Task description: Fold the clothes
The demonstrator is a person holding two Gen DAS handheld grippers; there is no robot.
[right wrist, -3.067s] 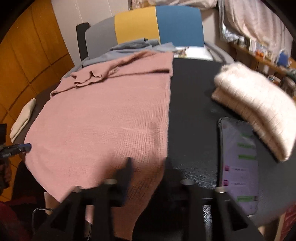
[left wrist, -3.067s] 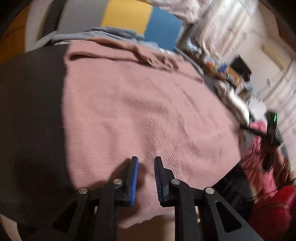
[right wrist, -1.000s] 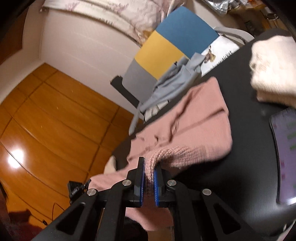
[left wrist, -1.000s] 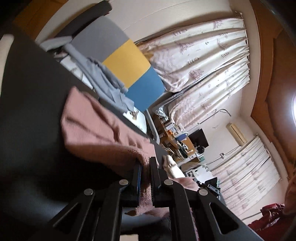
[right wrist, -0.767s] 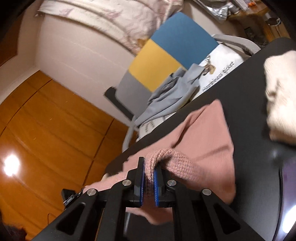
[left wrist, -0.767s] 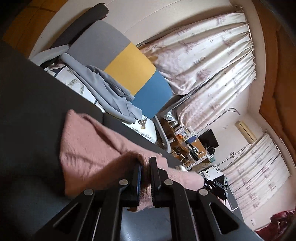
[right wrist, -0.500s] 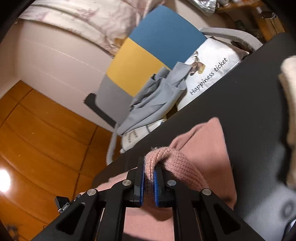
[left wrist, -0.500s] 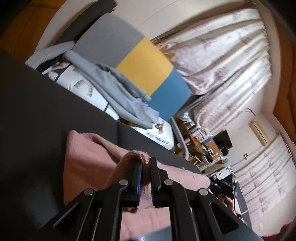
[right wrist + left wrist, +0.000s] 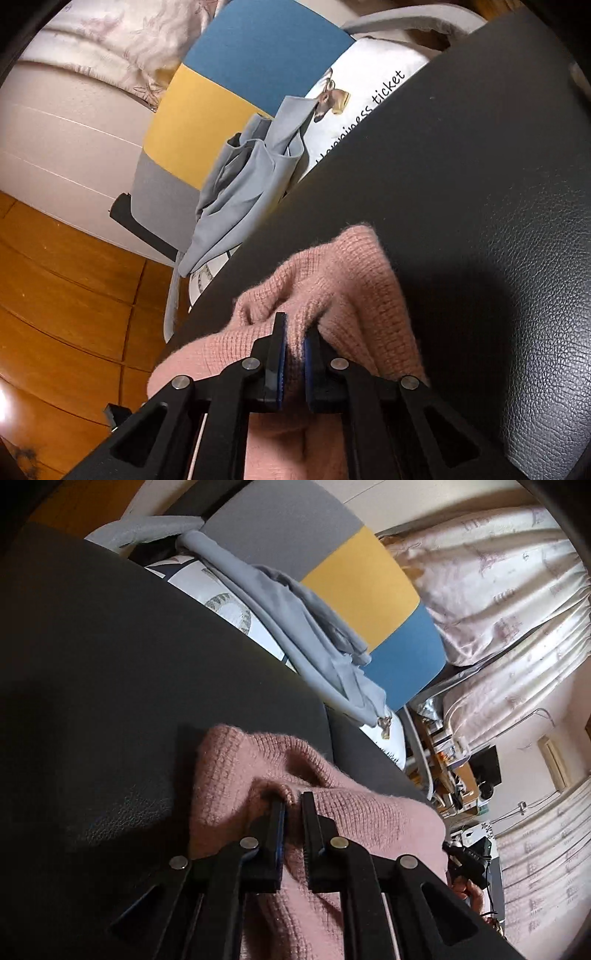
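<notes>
A pink knit sweater (image 9: 236,768) lies on the black leather table (image 9: 92,672), its near edge carried over toward the far edge. My left gripper (image 9: 293,801) is shut on a bunched fold of the sweater, low over the table. In the right wrist view my right gripper (image 9: 294,325) is shut on another fold of the same pink sweater (image 9: 347,273), also close to the black table (image 9: 480,184). Most of the sweater is hidden under the grippers.
Past the table's far edge stands a chair with a grey, yellow and blue back (image 9: 354,572) with a grey garment (image 9: 295,620) and a white printed cushion (image 9: 354,92) on it. Curtains (image 9: 498,590) hang at the right. A wooden floor (image 9: 55,295) lies at the left.
Both grippers took hold of the sweater's near edge, lifted it and carried it forward over the garment. In the last half second both have come down close to the table near its far edge.
</notes>
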